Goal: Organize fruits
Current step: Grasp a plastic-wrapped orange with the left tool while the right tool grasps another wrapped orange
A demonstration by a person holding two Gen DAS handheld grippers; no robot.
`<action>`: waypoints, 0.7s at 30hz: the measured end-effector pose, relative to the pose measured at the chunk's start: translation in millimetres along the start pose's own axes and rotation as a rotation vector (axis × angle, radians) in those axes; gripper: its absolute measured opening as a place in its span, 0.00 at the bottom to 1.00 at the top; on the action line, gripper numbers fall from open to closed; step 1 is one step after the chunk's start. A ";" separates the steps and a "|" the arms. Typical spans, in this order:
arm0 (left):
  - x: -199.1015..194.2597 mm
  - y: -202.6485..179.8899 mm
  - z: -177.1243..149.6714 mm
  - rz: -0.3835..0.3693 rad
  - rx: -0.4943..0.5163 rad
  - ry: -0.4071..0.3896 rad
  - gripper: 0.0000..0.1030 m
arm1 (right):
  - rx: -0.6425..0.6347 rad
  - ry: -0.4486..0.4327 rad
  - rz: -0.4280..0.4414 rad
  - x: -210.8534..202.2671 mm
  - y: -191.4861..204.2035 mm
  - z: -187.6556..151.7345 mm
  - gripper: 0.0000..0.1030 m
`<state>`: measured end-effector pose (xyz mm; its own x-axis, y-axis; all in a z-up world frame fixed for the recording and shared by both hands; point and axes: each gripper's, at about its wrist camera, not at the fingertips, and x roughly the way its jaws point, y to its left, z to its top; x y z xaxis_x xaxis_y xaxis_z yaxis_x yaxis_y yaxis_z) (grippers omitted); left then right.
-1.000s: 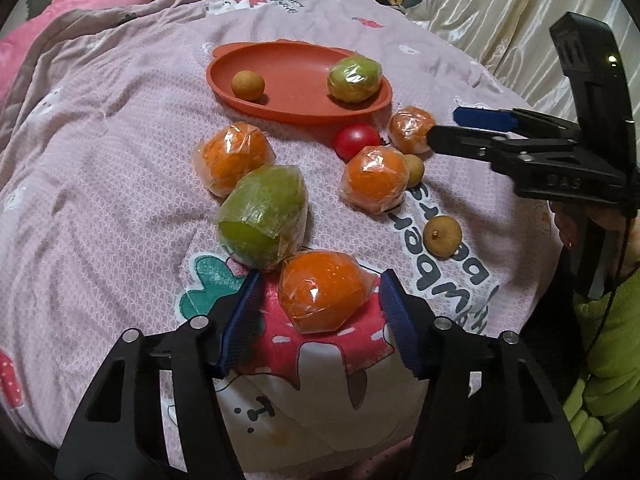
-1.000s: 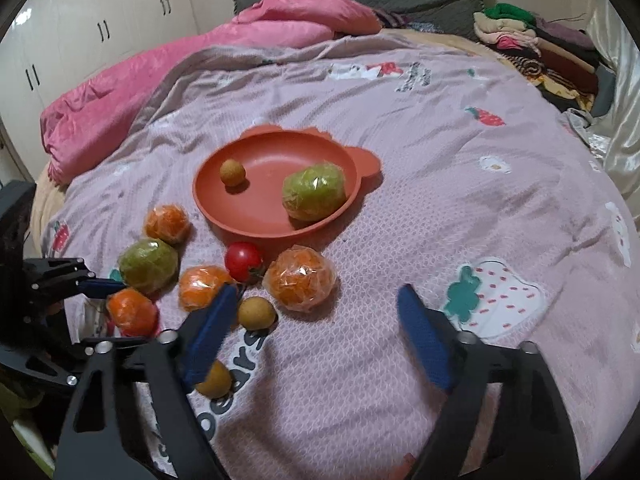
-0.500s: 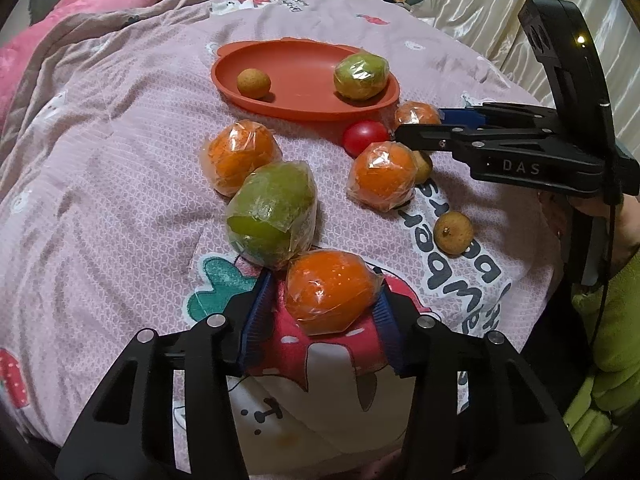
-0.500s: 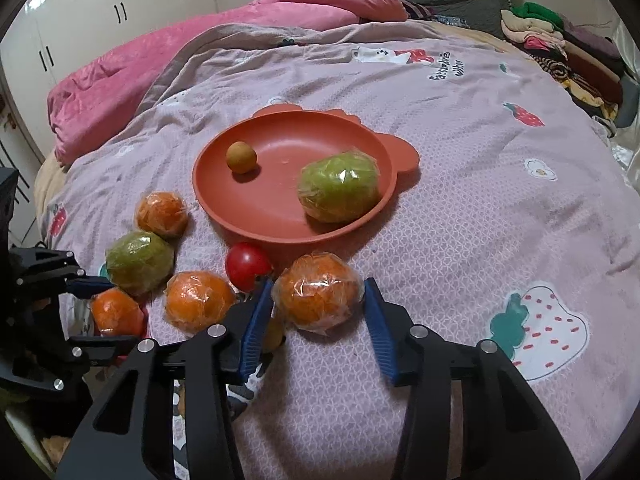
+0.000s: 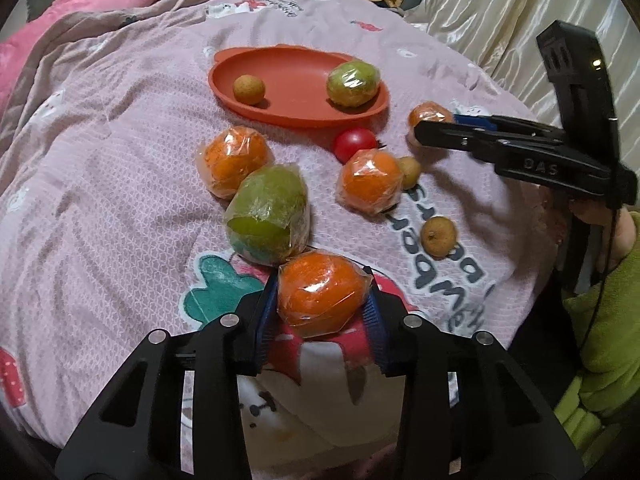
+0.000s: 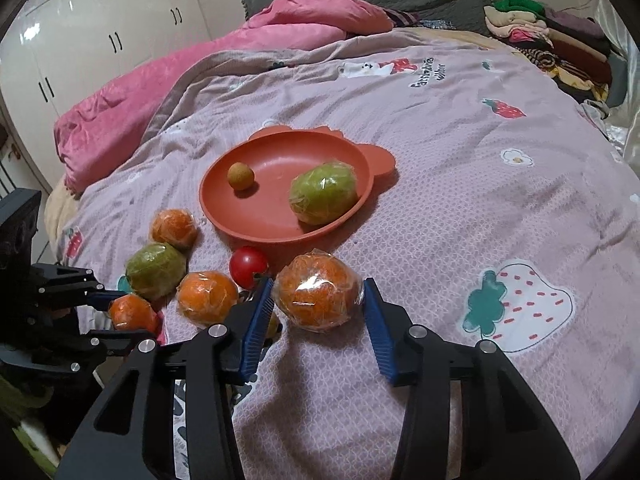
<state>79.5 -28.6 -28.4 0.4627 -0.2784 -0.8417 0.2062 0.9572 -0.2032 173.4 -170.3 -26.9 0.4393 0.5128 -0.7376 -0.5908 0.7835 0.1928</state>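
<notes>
Left wrist view: left gripper is clamped on a wrapped orange; right gripper likewise on another orange. Slippery film noted; both should be lifted straight, ahead to the plate.

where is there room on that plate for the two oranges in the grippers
The red plate has a bare middle between the small brown fruit and the wrapped green fruit, plus its near-left floor. The bedspread in front of it is crowded with wrapped fruit and a tomato.
</notes>
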 end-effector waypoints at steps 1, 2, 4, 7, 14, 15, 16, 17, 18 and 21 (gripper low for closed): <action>-3.8 -1.6 0.3 -0.010 0.000 -0.007 0.29 | 0.003 -0.005 0.000 -1.5 -0.8 0.0 0.42; -6.8 -3.0 0.7 -0.013 0.005 -0.013 0.29 | 0.006 -0.010 0.002 -3.2 -1.6 0.2 0.42; -13.0 -4.1 3.0 -0.021 0.004 -0.028 0.29 | 0.012 -0.019 0.006 -5.4 -2.9 1.5 0.42; -20.3 -4.4 7.0 -0.021 0.003 -0.048 0.29 | 0.016 -0.031 0.005 -9.0 -4.2 2.4 0.42; -35.6 4.1 22.1 -0.027 -0.006 -0.098 0.29 | 0.018 -0.057 0.006 -16.4 -4.0 5.9 0.42; -36.9 5.8 24.8 -0.021 -0.005 -0.103 0.29 | 0.017 -0.060 0.007 -17.1 -3.9 6.0 0.42; -37.7 8.1 28.8 -0.015 -0.006 -0.112 0.29 | 0.015 -0.062 0.009 -17.8 -3.4 6.9 0.42; -38.1 9.9 31.7 -0.013 -0.008 -0.117 0.29 | 0.013 -0.065 0.008 -18.4 -3.0 7.7 0.42; -38.0 11.2 35.2 -0.012 -0.007 -0.120 0.29 | 0.012 -0.067 0.007 -18.6 -2.9 8.2 0.42; -34.0 15.4 44.1 -0.011 -0.002 -0.124 0.29 | 0.011 -0.067 0.002 -19.1 -3.2 10.2 0.42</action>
<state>105.0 -7.9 19.1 0.5640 -0.2961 -0.7709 0.2102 0.9542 -0.2128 173.8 -179.0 -6.8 0.4828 0.5366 -0.6921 -0.5846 0.7859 0.2016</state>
